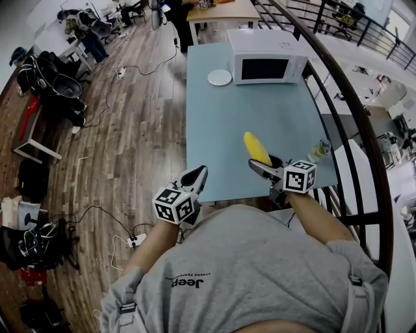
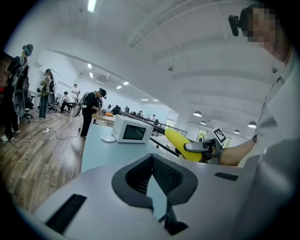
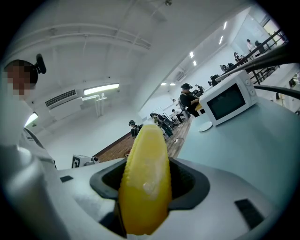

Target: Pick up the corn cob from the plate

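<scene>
The yellow corn cob (image 1: 257,149) is off the plate and up in the air over the near right part of the blue table (image 1: 221,130). My right gripper (image 1: 265,164) is shut on its lower end, and the cob points up and away. In the right gripper view the corn cob (image 3: 145,178) fills the gap between the dark pads. The white plate (image 1: 220,77) lies bare at the far end, left of the microwave (image 1: 266,57). My left gripper (image 1: 195,177) hangs at the table's near edge, shut, with nothing in it. From the left gripper view the corn cob (image 2: 180,140) shows at the right.
A small bottle (image 1: 318,150) stands at the table's right edge, close to my right gripper. A dark railing (image 1: 354,123) curves along the right side. Wooden floor with cables, chairs and bags lies to the left. People stand at a far desk (image 1: 221,12).
</scene>
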Motion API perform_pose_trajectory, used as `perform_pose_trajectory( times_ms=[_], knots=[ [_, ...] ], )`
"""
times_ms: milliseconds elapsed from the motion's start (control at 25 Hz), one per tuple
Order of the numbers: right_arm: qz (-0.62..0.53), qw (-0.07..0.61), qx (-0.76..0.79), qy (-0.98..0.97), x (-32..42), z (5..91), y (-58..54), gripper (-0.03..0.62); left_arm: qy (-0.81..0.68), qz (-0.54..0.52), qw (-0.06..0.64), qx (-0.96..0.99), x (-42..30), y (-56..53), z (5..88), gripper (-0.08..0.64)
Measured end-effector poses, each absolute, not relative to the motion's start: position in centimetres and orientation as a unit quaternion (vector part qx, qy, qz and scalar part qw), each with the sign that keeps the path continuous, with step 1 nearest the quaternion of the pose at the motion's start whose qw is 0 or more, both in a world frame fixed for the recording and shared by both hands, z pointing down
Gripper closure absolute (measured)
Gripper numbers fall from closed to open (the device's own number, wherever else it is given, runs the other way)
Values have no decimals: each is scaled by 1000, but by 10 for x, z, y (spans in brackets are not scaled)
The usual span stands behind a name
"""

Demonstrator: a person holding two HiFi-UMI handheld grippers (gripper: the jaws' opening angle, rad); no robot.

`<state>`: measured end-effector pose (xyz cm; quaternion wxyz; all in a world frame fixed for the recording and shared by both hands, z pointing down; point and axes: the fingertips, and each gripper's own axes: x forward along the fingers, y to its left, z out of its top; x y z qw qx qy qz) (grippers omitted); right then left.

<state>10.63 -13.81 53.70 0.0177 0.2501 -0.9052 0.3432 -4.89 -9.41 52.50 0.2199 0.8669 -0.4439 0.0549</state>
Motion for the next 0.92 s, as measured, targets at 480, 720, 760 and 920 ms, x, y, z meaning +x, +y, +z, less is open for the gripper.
perform_pose_trajectory(
  times_ms=[480, 720, 760, 920],
  knots=[
    [337, 20, 250, -907, 107, 533, -135, 334, -448, 50, 220, 865, -52, -91, 522, 546],
    [334, 19, 250, -909, 105, 530, -135, 334, -449, 47, 222, 865, -54, -90, 520, 546],
    [334, 18, 250, -909, 106, 530, -133, 335, -449, 47, 221, 865, -53, -88, 521, 546],
    [332, 17, 250, -909, 108, 530, -126, 335, -449, 46, 219, 865, -52, -80, 521, 546]
  ],
)
